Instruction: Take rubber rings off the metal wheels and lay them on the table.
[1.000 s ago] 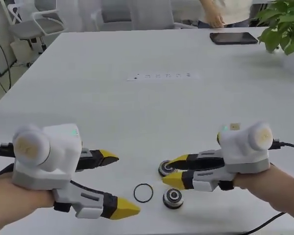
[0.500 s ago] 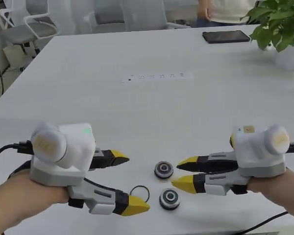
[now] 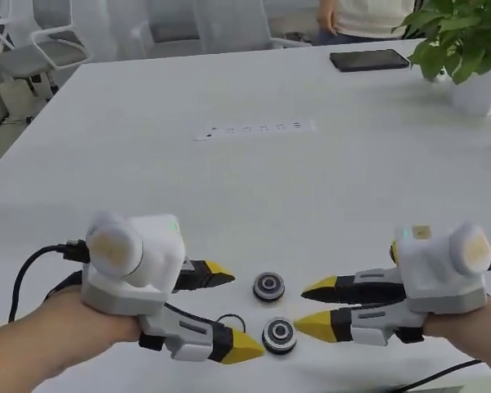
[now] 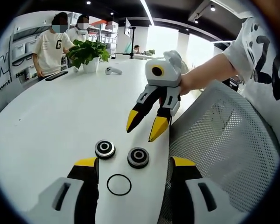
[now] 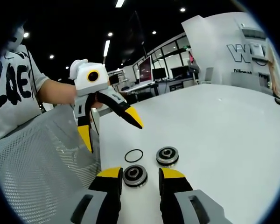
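Head view: left tool (image 3: 244, 311) and right tool (image 3: 303, 307), both agape, flank the near wheel (image 3: 278, 335) at the edge of the table (image 3: 254, 196).

Black rubber ring (image 4: 107, 185) on white table (image 3: 229, 188).

Two metal wheels lie on the table (image 3: 147, 147): the nearer wheel (image 3: 278, 335) just beside the one loose rubber ring (image 4: 119, 184), the farther wheel (image 3: 268, 286) a little beyond that ring. Two tongs flank the ring: left tongs (image 3: 239, 313) and right tongs (image 3: 307, 306). Well beyond the ring are one phone (image 3: 368, 59) and one potted plant (image 3: 454, 37).
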`<state>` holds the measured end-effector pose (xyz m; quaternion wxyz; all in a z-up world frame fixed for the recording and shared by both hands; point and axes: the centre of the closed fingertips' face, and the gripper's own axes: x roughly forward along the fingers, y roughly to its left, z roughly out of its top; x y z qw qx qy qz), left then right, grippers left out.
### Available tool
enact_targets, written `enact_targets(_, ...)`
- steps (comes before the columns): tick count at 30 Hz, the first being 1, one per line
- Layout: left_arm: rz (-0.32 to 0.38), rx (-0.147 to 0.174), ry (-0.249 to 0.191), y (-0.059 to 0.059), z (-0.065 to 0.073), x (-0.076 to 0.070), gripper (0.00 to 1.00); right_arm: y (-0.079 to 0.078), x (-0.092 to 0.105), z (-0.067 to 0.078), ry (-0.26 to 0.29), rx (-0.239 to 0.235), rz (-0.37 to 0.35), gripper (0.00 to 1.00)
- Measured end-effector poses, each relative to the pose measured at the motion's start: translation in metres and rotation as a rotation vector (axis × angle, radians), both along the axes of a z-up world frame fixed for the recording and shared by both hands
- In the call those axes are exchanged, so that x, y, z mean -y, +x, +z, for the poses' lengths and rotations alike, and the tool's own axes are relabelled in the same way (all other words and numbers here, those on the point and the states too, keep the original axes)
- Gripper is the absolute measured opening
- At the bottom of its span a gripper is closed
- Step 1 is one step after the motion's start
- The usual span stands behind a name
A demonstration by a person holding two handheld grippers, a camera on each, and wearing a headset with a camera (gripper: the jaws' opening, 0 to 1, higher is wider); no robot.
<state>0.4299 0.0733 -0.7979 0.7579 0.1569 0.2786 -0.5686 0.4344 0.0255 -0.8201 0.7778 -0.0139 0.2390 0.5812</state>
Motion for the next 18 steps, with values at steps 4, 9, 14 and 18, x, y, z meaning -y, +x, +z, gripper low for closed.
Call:
enact_targets(4, -0.015, -0.011, 0.008, -0.002, -0.007, 0.004, 0.55, -0.004, 0.000, -0.006, -0.010, -0.007, 0.006, 0.29)
enact_targets(9, -0.020, -0.027, 0.017, -0.003, -0.015, 0.008, 0.52, -0.007, 0.000, -0.012, -0.023, -0.007, 0.012, 0.28)
enact_targets(14, -0.032, -0.035, 0.025, -0.005, -0.021, 0.013, 0.48, -0.010, 0.001, -0.022, -0.043, -0.010, 0.019, 0.28)
enact_targets(18, -0.036, -0.049, 0.027, -0.007, -0.026, 0.016, 0.44, -0.012, 0.002, -0.029, -0.058, -0.008, 0.027, 0.27)
